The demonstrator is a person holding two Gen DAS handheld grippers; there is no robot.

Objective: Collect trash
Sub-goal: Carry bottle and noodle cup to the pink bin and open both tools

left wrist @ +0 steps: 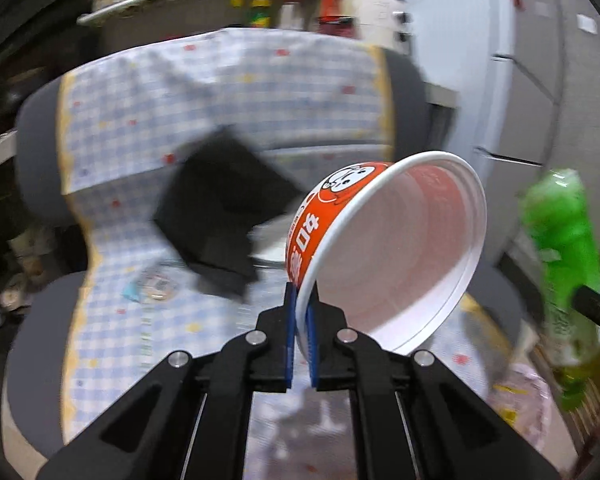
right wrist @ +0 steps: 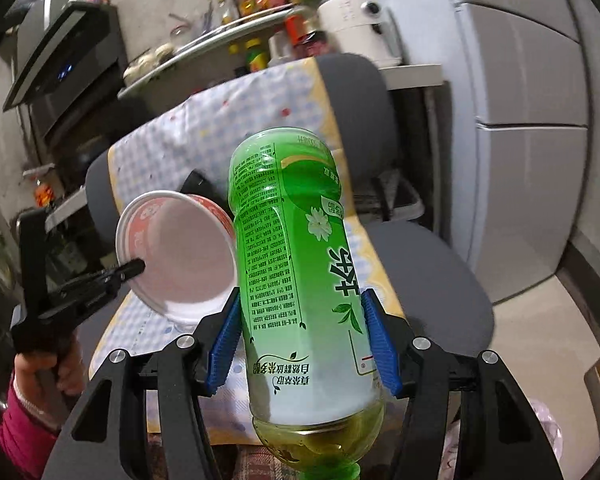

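Note:
My left gripper (left wrist: 301, 300) is shut on the rim of an orange and white paper noodle cup (left wrist: 388, 248), held in the air above a chair, its mouth tilted right. The cup (right wrist: 180, 256) and left gripper (right wrist: 134, 268) also show in the right wrist view. My right gripper (right wrist: 300, 308) is shut on a green tea bottle (right wrist: 300, 264), held neck down, a little liquid at the neck end. The bottle (left wrist: 564, 256) shows at the right of the left wrist view.
A grey office chair (right wrist: 432, 276) with a blue checked cover (left wrist: 228, 92) is below. A black pouch (left wrist: 224, 216) and a small wrapper (left wrist: 156, 286) lie on its seat. A counter with bottles (right wrist: 256, 8) and a white appliance (right wrist: 356, 20) stands behind; grey cabinets (right wrist: 532, 160) at right.

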